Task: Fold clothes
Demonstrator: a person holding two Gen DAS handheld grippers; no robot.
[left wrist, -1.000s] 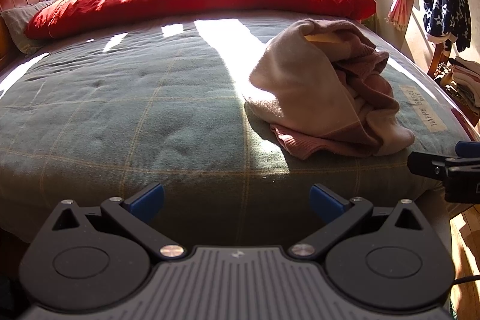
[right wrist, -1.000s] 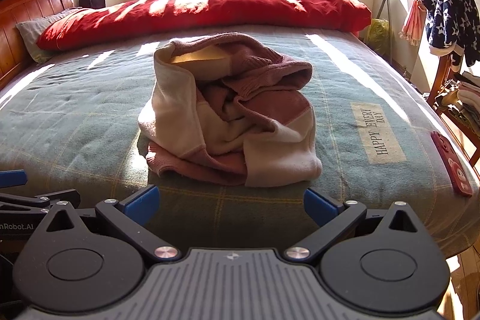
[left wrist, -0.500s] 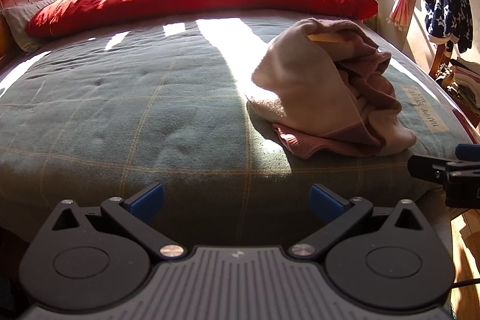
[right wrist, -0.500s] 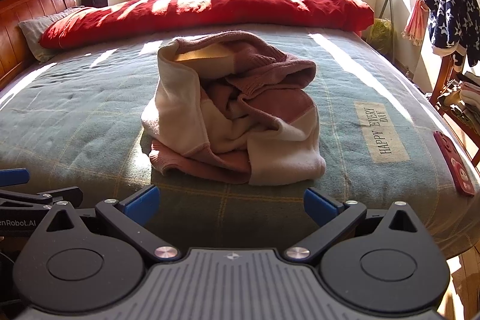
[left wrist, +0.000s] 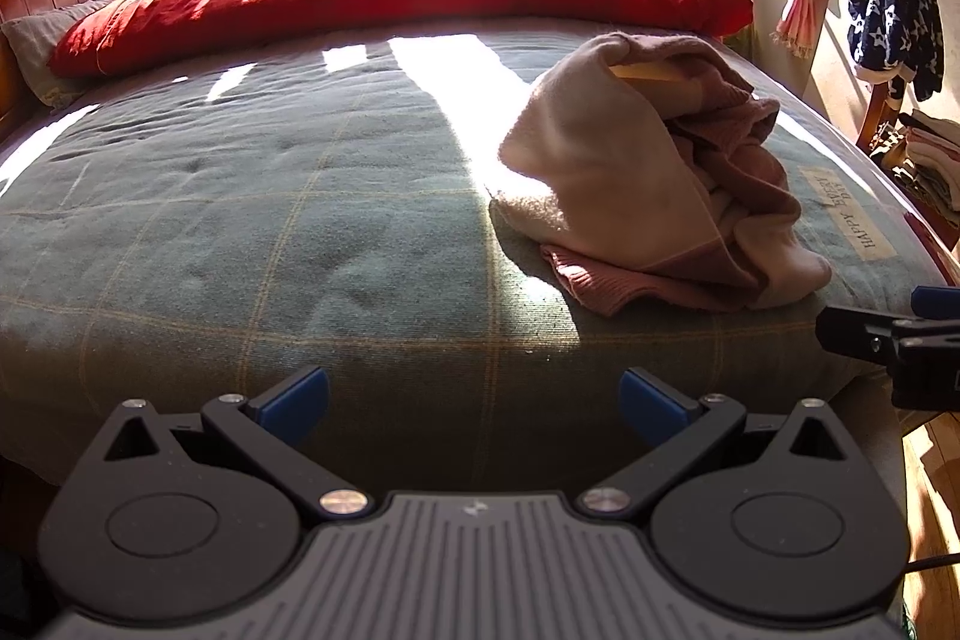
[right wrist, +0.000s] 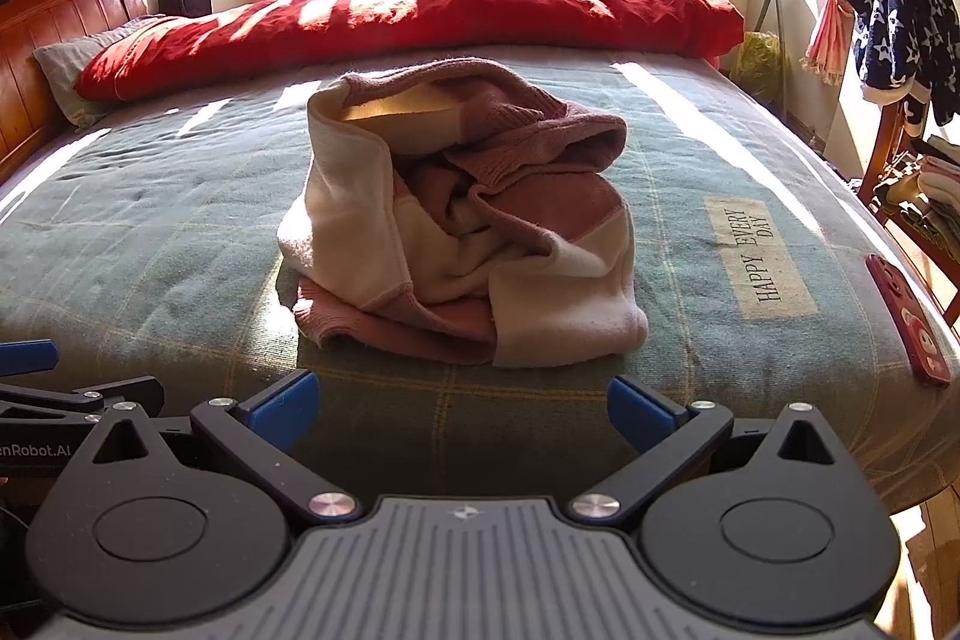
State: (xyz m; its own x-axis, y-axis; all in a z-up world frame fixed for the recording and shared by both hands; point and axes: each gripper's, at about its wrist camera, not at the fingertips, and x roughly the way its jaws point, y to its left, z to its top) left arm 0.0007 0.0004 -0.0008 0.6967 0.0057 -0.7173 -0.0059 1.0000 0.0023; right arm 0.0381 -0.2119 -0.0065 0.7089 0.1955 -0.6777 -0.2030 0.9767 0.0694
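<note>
Your left gripper (left wrist: 474, 400) has its blue-tipped fingers spread wide and empty at the near edge of the bed covered in a grey-green checked blanket (left wrist: 252, 232). Your right gripper (right wrist: 462, 409) is spread the same way, holding nothing. The crumpled cream-and-dusty-pink knitted sweater (right wrist: 462, 220) lies in a heap on the blanket just ahead of your right gripper, untouched. A red phone (right wrist: 909, 322) lies near the bed's right edge.

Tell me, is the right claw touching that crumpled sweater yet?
Apart. The right wrist view shows bare blanket between the open right gripper and the sweater.
</note>
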